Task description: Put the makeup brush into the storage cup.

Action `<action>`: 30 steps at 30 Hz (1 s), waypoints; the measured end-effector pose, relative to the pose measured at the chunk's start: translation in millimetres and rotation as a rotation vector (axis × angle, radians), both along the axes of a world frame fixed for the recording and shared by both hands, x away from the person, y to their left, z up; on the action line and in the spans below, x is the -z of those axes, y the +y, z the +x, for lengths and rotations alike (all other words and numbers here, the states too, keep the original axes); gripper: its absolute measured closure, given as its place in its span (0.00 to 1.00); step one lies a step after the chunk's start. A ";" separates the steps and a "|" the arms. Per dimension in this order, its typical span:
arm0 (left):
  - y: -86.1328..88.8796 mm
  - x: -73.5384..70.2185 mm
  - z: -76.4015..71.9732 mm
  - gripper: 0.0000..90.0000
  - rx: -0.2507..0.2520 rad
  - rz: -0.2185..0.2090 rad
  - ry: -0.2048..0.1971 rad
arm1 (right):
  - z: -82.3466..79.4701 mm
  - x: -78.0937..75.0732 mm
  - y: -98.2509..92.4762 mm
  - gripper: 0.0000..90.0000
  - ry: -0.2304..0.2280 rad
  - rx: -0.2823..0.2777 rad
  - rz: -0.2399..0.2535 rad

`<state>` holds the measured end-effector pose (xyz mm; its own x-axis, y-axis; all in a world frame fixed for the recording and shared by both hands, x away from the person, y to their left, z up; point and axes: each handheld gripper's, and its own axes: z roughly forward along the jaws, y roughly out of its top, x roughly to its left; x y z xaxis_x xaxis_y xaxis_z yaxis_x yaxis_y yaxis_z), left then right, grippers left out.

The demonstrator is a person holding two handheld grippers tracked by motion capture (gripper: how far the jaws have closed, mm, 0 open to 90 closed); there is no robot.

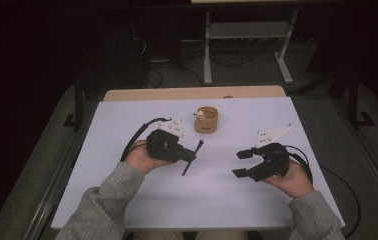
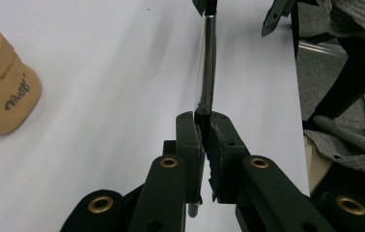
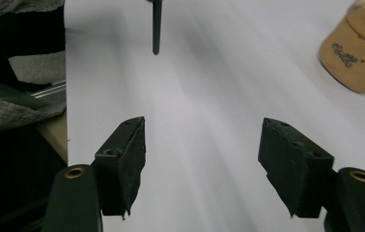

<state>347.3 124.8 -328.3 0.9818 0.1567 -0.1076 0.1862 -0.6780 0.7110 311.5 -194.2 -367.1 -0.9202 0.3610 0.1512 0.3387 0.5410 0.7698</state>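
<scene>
While left gripper [image 1: 189,156] clamps black pen [image 1: 193,157], right gripper [image 1: 241,163] gapes empty; tan cup [image 1: 206,120] holds small white object [image 1: 199,114].

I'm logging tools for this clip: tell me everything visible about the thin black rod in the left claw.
The rod is slim, dark and glossy, metal by its sheen, with a black fitting at the far end. The left claw is shut on it near one end, so most of it sticks out over the white table, slanted in the high view. Nothing else touches it.
</scene>
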 end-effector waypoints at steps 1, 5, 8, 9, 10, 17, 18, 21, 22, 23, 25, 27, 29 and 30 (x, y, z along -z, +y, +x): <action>-0.4 -1.4 1.3 0.93 0.000 0.003 -0.002 | -0.9 1.7 -2.0 0.35 0.001 0.010 0.003; -1.7 -6.3 6.2 0.93 -0.004 -0.002 -0.009 | -3.5 8.5 -9.0 0.33 0.003 0.049 0.006; -3.0 -9.5 9.4 0.93 -0.008 0.000 -0.008 | -5.7 13.2 -14.4 0.32 0.001 0.079 0.017; -3.3 -10.7 11.0 0.93 -0.004 0.002 -0.013 | -6.5 14.8 -16.4 0.32 0.001 0.089 0.020; -3.8 -11.6 11.8 0.93 -0.008 -0.001 -0.010 | -7.5 16.3 -18.3 0.32 0.001 0.100 0.023; -7.8 -19.0 19.8 0.93 -0.006 0.003 -0.019 | -12.3 26.2 -29.1 0.31 -0.005 0.163 0.036; -8.8 -20.0 20.4 0.93 -0.010 0.002 -0.018 | -12.8 27.2 -30.3 0.31 -0.005 0.171 0.036; -11.7 -22.5 23.7 0.93 -0.005 0.004 -0.022 | -13.9 29.3 -34.3 0.31 -0.008 0.193 0.033; -13.3 -23.5 25.3 0.93 -0.003 0.005 -0.023 | -14.0 29.9 -35.4 0.31 -0.013 0.200 0.037; -14.7 -23.9 26.5 0.93 -0.004 0.004 -0.023 | -14.5 31.2 -37.7 0.31 -0.015 0.213 0.042; -17.2 -24.8 29.5 0.93 -0.004 0.004 -0.026 | -14.9 34.0 -40.7 0.30 -0.014 0.231 0.042; -19.3 -25.8 32.5 0.93 -0.005 0.004 -0.026 | -15.2 37.6 -43.2 0.30 -0.011 0.248 0.040; -21.1 -26.8 35.4 0.93 -0.009 0.003 -0.026 | -15.8 40.7 -44.3 0.30 -0.013 0.261 0.037; -21.8 -27.5 37.1 0.93 -0.010 0.002 -0.027 | -16.3 41.8 -44.5 0.29 -0.011 0.267 0.037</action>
